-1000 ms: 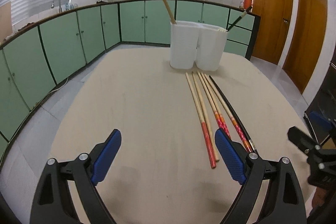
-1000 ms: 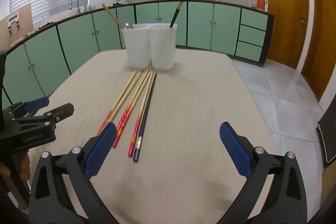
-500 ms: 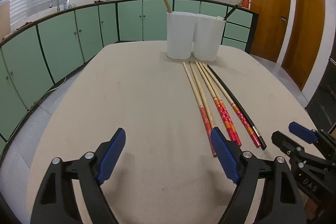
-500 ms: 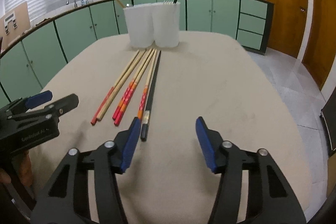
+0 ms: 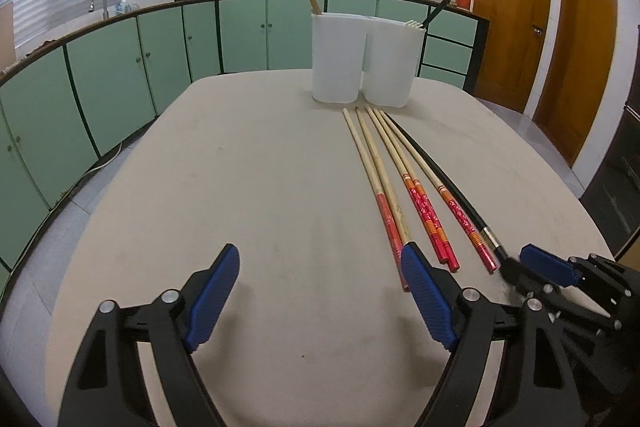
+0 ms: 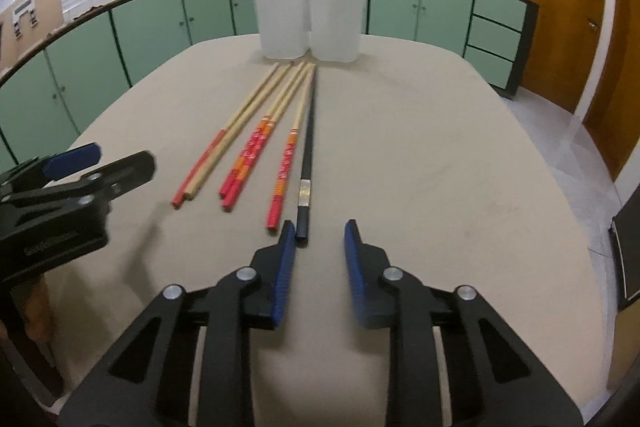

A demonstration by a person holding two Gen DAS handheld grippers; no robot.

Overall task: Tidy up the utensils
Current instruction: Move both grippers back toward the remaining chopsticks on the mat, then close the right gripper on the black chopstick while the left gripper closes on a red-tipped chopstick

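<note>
Several chopsticks lie side by side on the beige table (image 6: 440, 167): wooden ones with red ends (image 6: 256, 143) (image 5: 420, 199) and a black chopstick (image 6: 308, 155) (image 5: 448, 187) on the right. A white two-part holder (image 6: 310, 19) (image 5: 364, 61) stands at the far end with a wooden and a black chopstick in it. My right gripper (image 6: 318, 231) is open but narrowed, empty, its tips just past the black chopstick's near end. My left gripper (image 5: 320, 259) is wide open and empty, left of the chopsticks' near ends.
Green kitchen cabinets (image 5: 120, 75) with a counter curve round the table on the left and back. Brown doors (image 5: 516, 35) stand at the right. The table's near edge is close under both grippers.
My right gripper has narrowed from wide open and moved forward to the black chopstick's near end. My left gripper has moved a little forward and stayed wide open.
</note>
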